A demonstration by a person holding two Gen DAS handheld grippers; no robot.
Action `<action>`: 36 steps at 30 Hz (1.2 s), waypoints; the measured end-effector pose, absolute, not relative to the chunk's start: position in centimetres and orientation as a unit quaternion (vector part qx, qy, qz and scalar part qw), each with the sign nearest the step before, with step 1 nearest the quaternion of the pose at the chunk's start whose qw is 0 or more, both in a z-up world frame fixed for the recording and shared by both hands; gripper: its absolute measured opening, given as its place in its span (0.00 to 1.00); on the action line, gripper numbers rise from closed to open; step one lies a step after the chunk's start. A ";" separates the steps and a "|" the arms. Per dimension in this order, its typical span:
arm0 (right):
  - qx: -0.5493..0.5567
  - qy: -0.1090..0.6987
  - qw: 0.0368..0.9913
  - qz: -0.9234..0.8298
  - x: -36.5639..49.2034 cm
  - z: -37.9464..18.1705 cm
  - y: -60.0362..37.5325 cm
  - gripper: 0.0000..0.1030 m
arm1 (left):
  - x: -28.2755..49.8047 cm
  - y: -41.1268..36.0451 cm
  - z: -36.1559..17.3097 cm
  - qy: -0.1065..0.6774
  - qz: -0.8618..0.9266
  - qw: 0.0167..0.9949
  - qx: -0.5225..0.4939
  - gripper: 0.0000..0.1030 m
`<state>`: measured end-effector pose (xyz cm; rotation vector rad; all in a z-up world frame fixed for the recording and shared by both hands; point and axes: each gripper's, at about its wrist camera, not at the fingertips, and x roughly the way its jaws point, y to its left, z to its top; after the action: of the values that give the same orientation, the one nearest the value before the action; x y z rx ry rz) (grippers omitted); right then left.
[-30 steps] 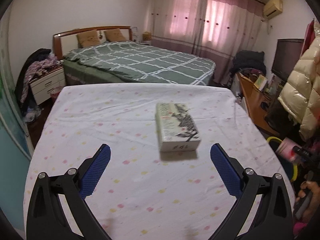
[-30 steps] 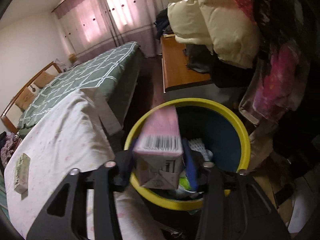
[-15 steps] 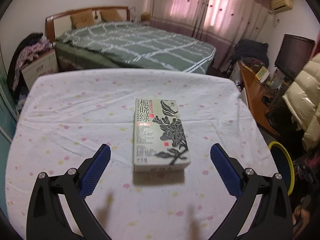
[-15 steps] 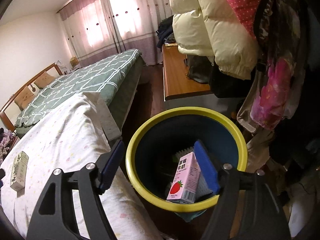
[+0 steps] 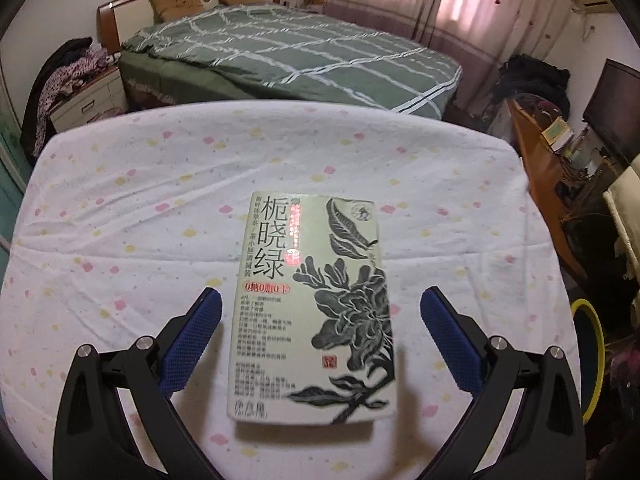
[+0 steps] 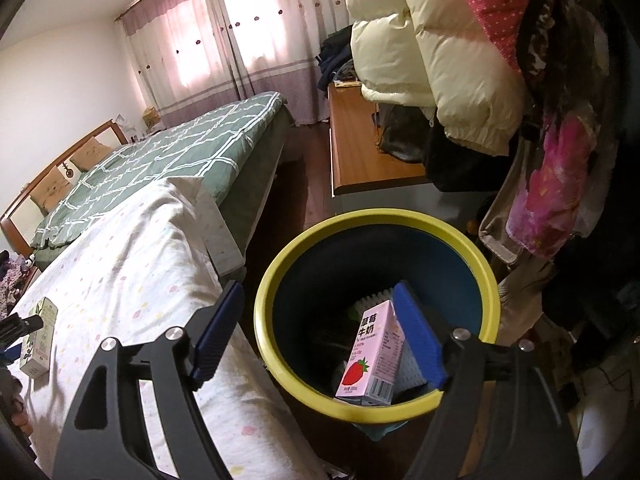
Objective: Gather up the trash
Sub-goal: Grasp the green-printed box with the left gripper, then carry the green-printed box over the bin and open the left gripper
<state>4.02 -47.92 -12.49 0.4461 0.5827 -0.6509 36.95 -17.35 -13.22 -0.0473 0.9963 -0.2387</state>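
A pale green tea box [image 5: 312,312] with a dark flower print lies flat on the white dotted tablecloth [image 5: 120,200]. My left gripper [image 5: 320,296] is open and straddles the box's near half, with a gap between each blue pad and the box. In the right wrist view the same box [image 6: 38,336] shows at the far left. My right gripper [image 6: 320,288] hangs over the yellow-rimmed blue bin [image 6: 376,216], its jaws still opening and gripping nothing. A pink strawberry milk carton [image 6: 372,356] leans inside the bin on other trash.
The bin stands on the floor off the table's right edge. A green checked bed [image 5: 300,52] lies beyond the table. A wooden desk [image 6: 360,148] and hanging padded jackets [image 6: 440,60] crowd the bin's far side. A nightstand [image 5: 84,100] with clothes stands far left.
My left gripper came forward and down until its open jaws stood around the tea box. My right gripper let go of the pink carton, which dropped into the bin, and its jaws widened.
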 end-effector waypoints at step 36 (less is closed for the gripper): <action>0.230 0.255 0.895 -0.284 -4.8 -10.3 -51.2 0.74 | 24.2 -36.6 -7.3 0.430 -0.333 0.836 0.077 0.69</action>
<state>-4.81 -51.21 -10.25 0.4769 0.5293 -0.5883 24.18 -36.55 -7.28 0.1625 0.9098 -0.7048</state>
